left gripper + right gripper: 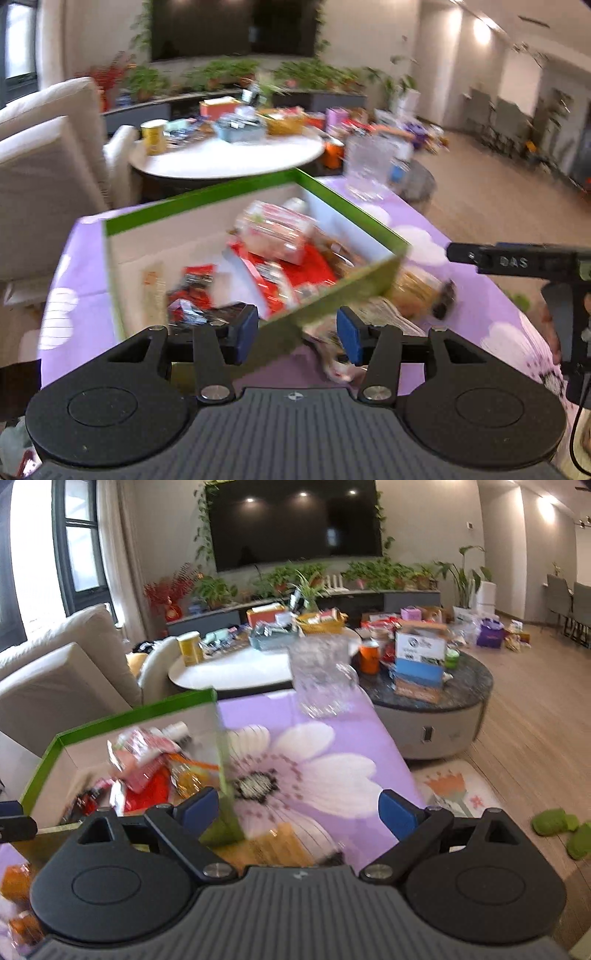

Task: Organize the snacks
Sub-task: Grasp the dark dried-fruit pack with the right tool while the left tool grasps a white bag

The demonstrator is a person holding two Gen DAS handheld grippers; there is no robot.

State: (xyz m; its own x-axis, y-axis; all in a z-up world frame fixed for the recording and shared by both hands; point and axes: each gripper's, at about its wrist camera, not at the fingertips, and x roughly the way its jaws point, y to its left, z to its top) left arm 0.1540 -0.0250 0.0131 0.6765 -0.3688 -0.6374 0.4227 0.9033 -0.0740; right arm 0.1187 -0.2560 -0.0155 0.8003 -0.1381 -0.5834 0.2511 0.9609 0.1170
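A green-rimmed cardboard box holds several red and pink snack packets on a purple flowered tablecloth. My left gripper is open, its blue pads on either side of the box's near wall. More snack packets lie on the cloth outside that wall. My right gripper is open and empty above the cloth, just right of the box. The right gripper also shows in the left wrist view at the right edge. An orange packet lies at the lower left of the right wrist view.
A clear plastic jar stands at the cloth's far end. Beyond are a white round table and a dark round table covered with boxes and snacks. A beige sofa is at the left. Green slippers lie on the floor at right.
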